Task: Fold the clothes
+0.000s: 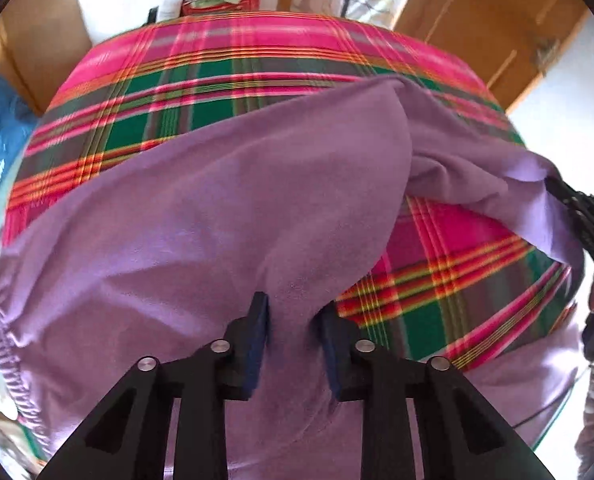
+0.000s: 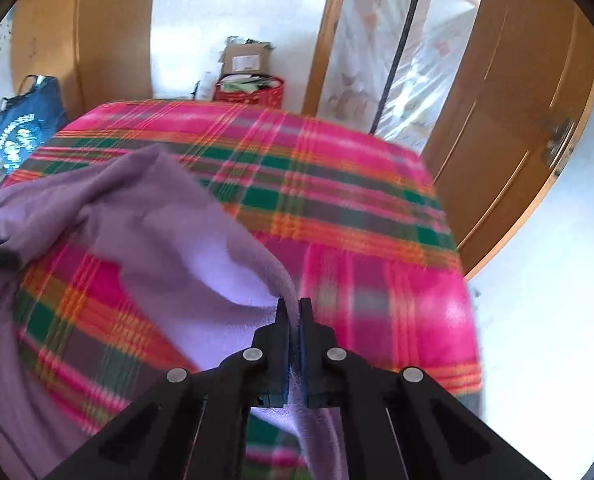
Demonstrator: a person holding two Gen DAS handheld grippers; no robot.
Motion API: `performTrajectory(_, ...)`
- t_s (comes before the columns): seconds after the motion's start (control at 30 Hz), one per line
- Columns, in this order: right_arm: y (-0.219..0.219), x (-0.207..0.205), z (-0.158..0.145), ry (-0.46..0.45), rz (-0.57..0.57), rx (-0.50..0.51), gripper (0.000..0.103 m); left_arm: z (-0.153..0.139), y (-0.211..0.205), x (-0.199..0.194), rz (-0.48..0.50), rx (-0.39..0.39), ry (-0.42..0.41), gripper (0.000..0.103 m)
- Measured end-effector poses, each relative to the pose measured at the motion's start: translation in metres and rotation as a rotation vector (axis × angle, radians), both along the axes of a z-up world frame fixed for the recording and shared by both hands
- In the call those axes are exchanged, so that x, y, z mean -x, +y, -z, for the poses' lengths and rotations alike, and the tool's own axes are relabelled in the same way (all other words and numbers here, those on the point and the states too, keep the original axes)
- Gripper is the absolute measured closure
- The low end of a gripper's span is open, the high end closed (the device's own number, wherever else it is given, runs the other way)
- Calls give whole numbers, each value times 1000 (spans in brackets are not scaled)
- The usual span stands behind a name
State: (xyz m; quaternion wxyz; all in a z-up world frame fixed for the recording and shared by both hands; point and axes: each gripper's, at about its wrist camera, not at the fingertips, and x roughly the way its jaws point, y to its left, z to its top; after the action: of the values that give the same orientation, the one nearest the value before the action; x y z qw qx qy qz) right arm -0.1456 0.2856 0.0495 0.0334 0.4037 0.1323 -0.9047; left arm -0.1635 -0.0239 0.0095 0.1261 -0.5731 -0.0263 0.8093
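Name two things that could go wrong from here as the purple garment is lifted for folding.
1. The left claw stands open around the purple garment, so that side may drop.
2. The right claw pinches only a thin edge; the cloth could slip out or drag the plaid blanket askew.

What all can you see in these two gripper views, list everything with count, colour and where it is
garment: one, purple, draped over the plaid surface, lifted at two places
plaid blanket: one, pink, green and orange, covering the work surface
tote bag: one, blue with pale print, beside the far left corner
red bin: one, red, filled with papers, beyond the far edge
cardboard box: one, brown, behind the bin
wooden door: one, brown, at right
left gripper: one, black, fingers somewhat apart with purple fabric between them
right gripper: one, black, shut on a fabric fold
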Motion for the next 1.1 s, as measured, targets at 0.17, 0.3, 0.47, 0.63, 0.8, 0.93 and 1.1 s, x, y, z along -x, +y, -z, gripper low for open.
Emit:
performTrajectory(0.17,-5,45,1,20,49,-57,99,-1,-24,1,-77,-101,-20,81)
performTrajectory(0.3,-5,58,7,-10,84,-16,97,3,-36,-1,-123,-186,-52,81)
performTrajectory(0.47,-12,36,2,47,51,4,87,9,-51,2,-179,-267,-89,81)
performTrajectory(0.63,-25,-4,-12,138,-39,21,81,11,-58,1,-199,-298,-97,81)
performTrajectory(0.8,-56,-16,-3,91,-215,31,75,12,-62,0,-218,-327,-105,81)
performTrajectory(0.93,-90,-8,7,35,-359,47,63,13,-65,-2,-233,-350,-111,81)
performTrajectory(1.1,-125,11,16,33,-442,-36,57,12,-67,-6,-239,-360,-115,80)
